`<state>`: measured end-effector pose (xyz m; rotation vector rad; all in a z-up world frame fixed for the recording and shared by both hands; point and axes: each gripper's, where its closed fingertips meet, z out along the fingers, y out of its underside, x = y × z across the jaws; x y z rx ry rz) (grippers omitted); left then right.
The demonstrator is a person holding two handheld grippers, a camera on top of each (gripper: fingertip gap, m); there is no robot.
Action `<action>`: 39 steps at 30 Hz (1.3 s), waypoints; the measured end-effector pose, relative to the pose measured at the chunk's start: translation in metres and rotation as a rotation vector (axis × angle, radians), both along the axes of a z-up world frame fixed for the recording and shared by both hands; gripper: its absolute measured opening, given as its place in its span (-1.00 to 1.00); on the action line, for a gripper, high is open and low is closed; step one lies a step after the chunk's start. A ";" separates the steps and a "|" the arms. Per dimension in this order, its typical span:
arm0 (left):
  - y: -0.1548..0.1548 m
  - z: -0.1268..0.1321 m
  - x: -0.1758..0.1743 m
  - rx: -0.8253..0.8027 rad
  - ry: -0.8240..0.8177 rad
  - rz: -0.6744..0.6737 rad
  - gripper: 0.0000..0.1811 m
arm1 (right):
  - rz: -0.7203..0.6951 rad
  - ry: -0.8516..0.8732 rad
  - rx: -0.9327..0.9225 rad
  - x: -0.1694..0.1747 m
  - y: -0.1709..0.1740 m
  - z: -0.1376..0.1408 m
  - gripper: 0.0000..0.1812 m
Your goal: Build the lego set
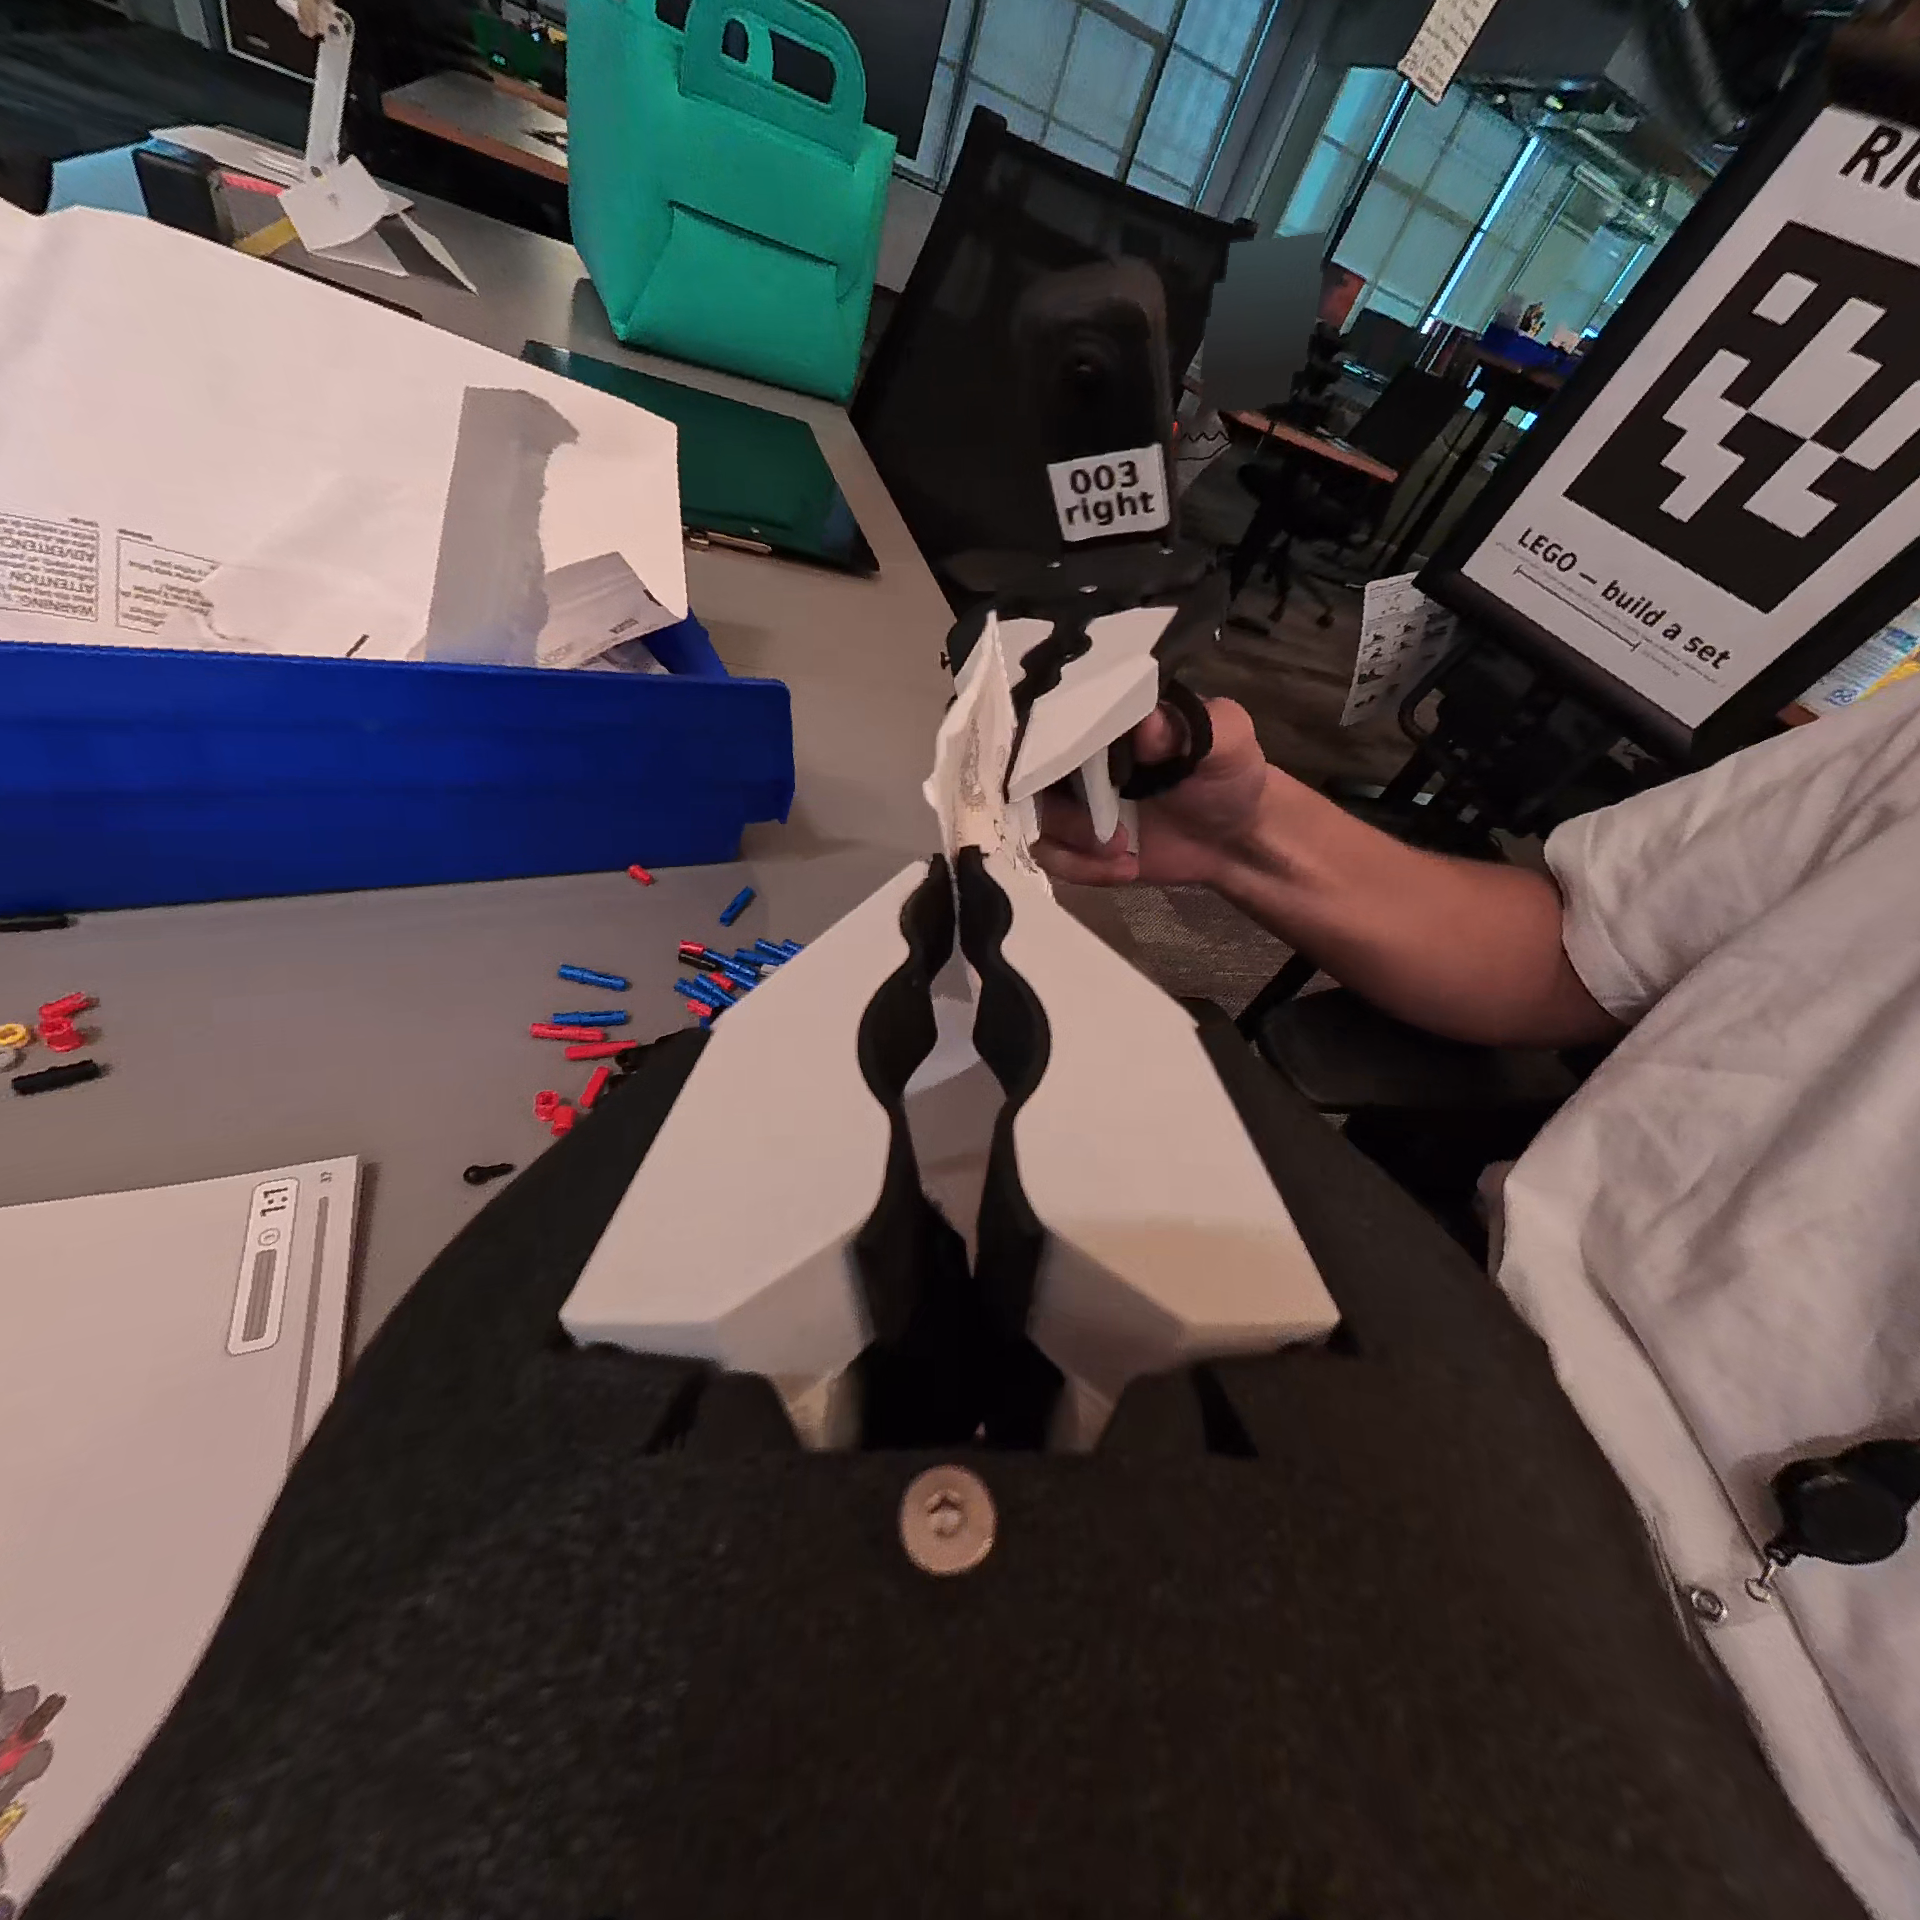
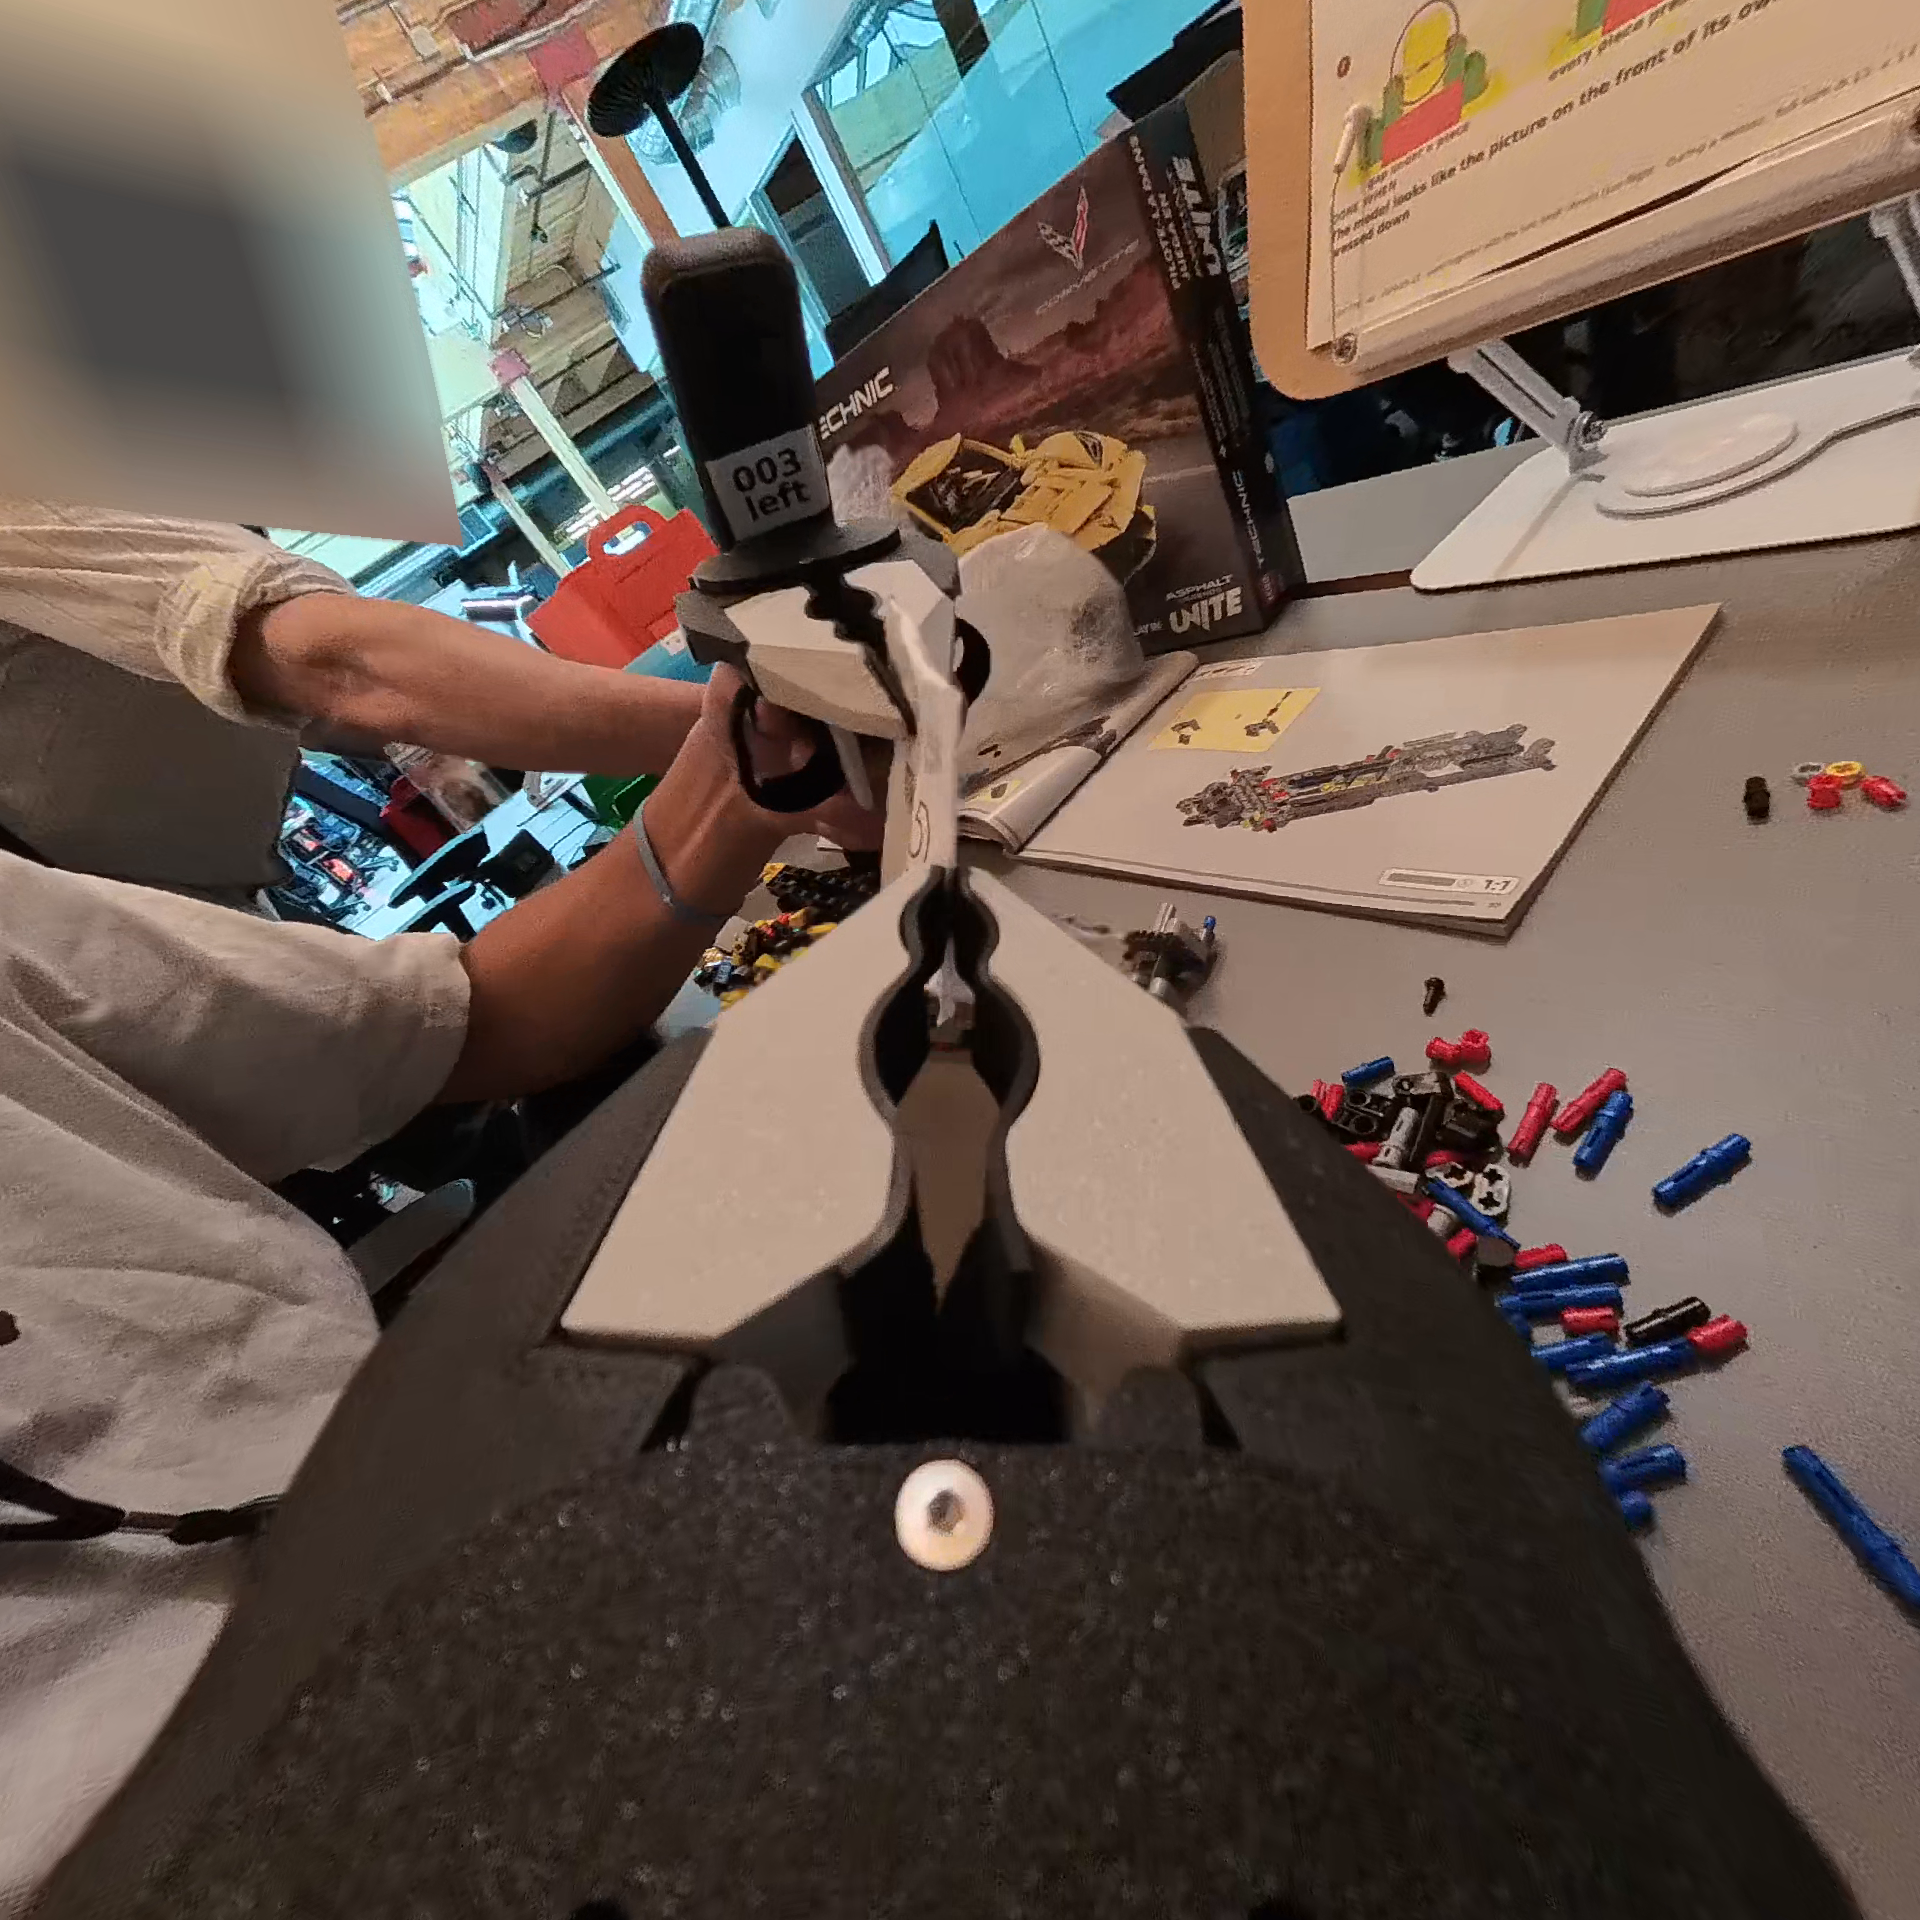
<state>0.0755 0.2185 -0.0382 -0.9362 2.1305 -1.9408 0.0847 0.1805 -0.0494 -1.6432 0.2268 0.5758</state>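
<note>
A small white paper parts bag (image 1: 971,774) is stretched in the air between my two grippers. My left gripper (image 1: 951,868) is shut on its near end. My right gripper (image 1: 1013,805), held by a hand, is shut on the far end. In the right wrist view the same bag (image 2: 930,774) runs from my right gripper (image 2: 945,883) up to the left gripper (image 2: 920,717). Loose blue, red and black pins (image 1: 717,966) lie on the grey table below, also seen in the right wrist view (image 2: 1590,1299). An open instruction booklet (image 2: 1351,790) lies beyond them.
A blue bin (image 1: 416,769) with a large white paper bag (image 1: 312,468) stands left. A green bag (image 1: 727,208) is behind. The set's box (image 2: 1091,436), a plastic bag (image 2: 1049,613), a small grey sub-assembly (image 2: 1169,945) and a yellow-black parts pile (image 2: 769,935) sit on the table.
</note>
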 end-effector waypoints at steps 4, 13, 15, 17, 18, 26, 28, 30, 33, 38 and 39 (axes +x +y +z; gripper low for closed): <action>0.005 -0.006 0.000 0.092 -0.015 0.069 -0.93 | -0.150 -0.148 -0.046 0.023 -0.014 0.021 -1.00; -0.001 -0.051 -0.071 0.358 0.064 0.355 -0.78 | -0.586 -0.334 -0.442 0.235 -0.055 0.067 -1.00; -0.017 -0.068 -0.105 0.392 0.058 0.368 -0.78 | -0.571 -0.151 -0.466 0.267 -0.041 0.045 -1.00; -0.019 -0.081 -0.133 0.455 0.042 0.434 -0.78 | -0.525 -0.133 -0.595 0.283 -0.029 0.005 -1.00; -0.017 -0.086 -0.146 0.474 0.050 0.475 -0.78 | -0.525 -0.128 -0.639 0.286 -0.025 -0.011 -1.00; 0.037 -0.093 -0.232 0.406 0.270 0.698 -0.70 | -0.674 -0.251 -0.674 0.268 -0.071 0.005 -0.57; 0.040 -0.095 -0.237 0.393 0.291 0.642 -0.72 | -0.727 -0.322 -0.544 0.235 -0.087 0.045 -0.56; 0.045 -0.107 -0.233 0.446 0.320 0.578 -0.73 | -0.650 -0.379 -0.398 0.173 -0.079 0.069 -0.63; 0.033 -0.124 -0.220 0.494 0.354 0.360 -0.78 | -0.373 -0.345 -0.303 0.062 -0.046 0.048 -0.69; 0.038 -0.149 -0.205 0.710 0.293 0.052 -0.88 | -0.013 -0.103 -0.227 -0.069 -0.004 -0.025 -0.75; 0.042 -0.151 -0.204 0.752 0.273 0.003 -0.91 | 0.004 -0.100 -0.257 -0.078 -0.003 -0.040 -0.76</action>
